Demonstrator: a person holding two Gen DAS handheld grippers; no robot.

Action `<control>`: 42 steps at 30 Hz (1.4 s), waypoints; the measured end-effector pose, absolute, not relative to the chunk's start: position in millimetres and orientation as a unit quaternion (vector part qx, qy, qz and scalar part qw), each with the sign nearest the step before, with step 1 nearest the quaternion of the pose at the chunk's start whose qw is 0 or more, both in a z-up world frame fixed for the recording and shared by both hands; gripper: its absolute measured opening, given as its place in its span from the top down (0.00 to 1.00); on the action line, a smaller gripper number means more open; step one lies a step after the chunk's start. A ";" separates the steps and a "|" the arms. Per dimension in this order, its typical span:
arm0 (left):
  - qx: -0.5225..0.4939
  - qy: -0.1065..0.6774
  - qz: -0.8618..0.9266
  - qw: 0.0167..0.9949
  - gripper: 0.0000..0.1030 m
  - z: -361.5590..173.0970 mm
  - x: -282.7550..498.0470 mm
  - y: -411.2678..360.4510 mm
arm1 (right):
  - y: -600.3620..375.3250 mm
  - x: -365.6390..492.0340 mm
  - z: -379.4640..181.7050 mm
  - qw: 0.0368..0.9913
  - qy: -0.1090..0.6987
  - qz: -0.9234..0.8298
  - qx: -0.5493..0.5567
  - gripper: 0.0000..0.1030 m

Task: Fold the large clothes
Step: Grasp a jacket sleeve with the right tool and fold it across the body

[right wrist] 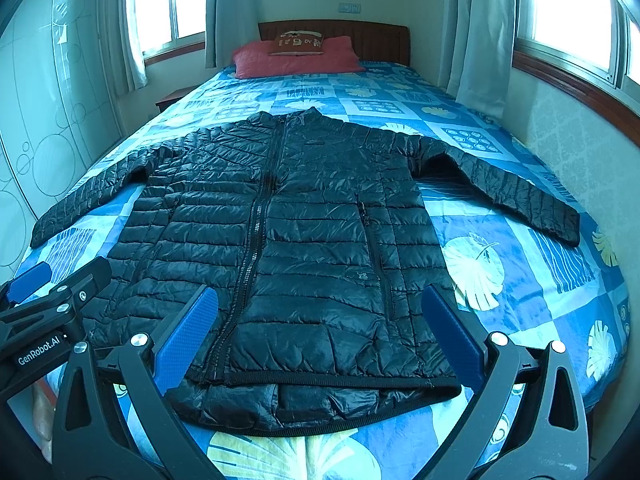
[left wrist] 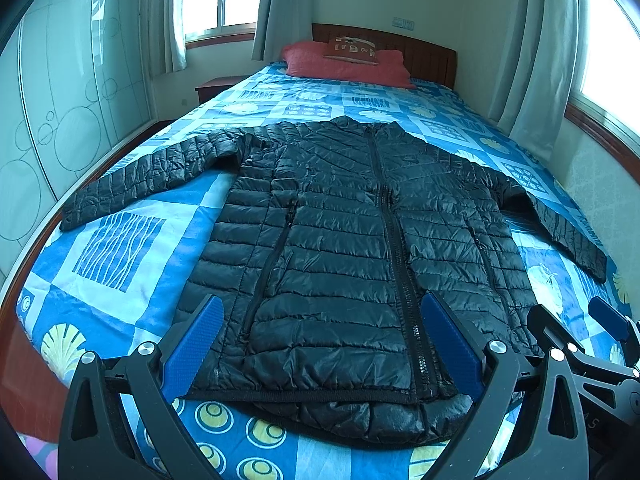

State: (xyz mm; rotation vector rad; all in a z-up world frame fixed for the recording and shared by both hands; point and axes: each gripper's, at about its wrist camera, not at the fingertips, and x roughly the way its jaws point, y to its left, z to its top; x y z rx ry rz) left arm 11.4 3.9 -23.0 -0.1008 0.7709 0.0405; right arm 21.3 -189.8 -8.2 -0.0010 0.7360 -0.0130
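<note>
A black quilted puffer jacket [left wrist: 344,240] lies flat and zipped on the bed, collar toward the headboard, both sleeves spread out to the sides. Its hem faces me. My left gripper [left wrist: 324,344] hovers open above the hem's left half, its blue pads [left wrist: 196,348] wide apart. The right gripper [right wrist: 320,340] is open too, above the hem's right half of the jacket [right wrist: 304,248]. Each gripper shows at the edge of the other's view: the right one [left wrist: 576,328], the left one [right wrist: 60,280]. Nothing is held.
The bed has a blue patterned sheet [right wrist: 500,272], a red pillow [right wrist: 296,60] and a wooden headboard [right wrist: 372,40]. A wardrobe [left wrist: 60,100] runs along the left side, a wall with curtained windows [right wrist: 560,40] on the right. A nightstand [left wrist: 216,86] stands beside the bed.
</note>
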 end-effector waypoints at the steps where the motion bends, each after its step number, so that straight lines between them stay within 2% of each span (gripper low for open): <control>1: -0.051 0.379 0.016 0.924 0.05 -25.3 14.1 4.8 | -190.5 23.7 -9.7 0.932 0.361 -0.006 0.001 0.02; 6: -0.070 0.397 0.027 0.915 0.05 -36.3 36.8 26.7 | -212.1 42.2 -21.3 0.929 0.367 -0.002 0.048 0.02; 12: -0.089 0.404 0.105 0.904 0.05 -59.4 82.1 92.3 | -275.4 78.7 -36.2 0.928 0.348 -0.050 0.125 0.02; 14: -0.097 0.407 0.140 0.897 0.05 -72.3 101.0 124.7 | -315.4 94.7 -45.3 0.921 0.344 -0.081 0.165 0.10; 15: -0.107 0.409 0.154 0.893 0.05 -79.8 108.1 141.5 | -337.0 102.1 -51.4 0.914 0.345 -0.095 0.191 0.23; 16: -0.116 0.413 0.168 0.887 0.05 -87.5 115.3 158.2 | -352.3 106.6 -56.2 0.909 0.345 -0.104 0.210 0.33; 22: -0.165 0.430 0.226 0.859 0.05 -133.8 147.4 240.9 | -473.6 130.8 -91.5 0.872 0.304 -0.144 0.356 0.33; 26: -0.177 0.430 0.249 0.850 0.05 -150.2 153.2 261.4 | -540.1 129.1 -115.0 0.846 0.255 -0.184 0.430 0.33; 34: -0.143 0.434 0.273 0.846 0.05 -157.7 154.4 253.6 | -618.0 128.2 -147.8 0.821 0.179 -0.210 0.499 0.33; 42: -0.138 0.435 0.276 0.846 0.04 -161.7 160.0 253.0 | -658.6 133.6 -152.4 0.827 0.120 -0.234 0.498 0.33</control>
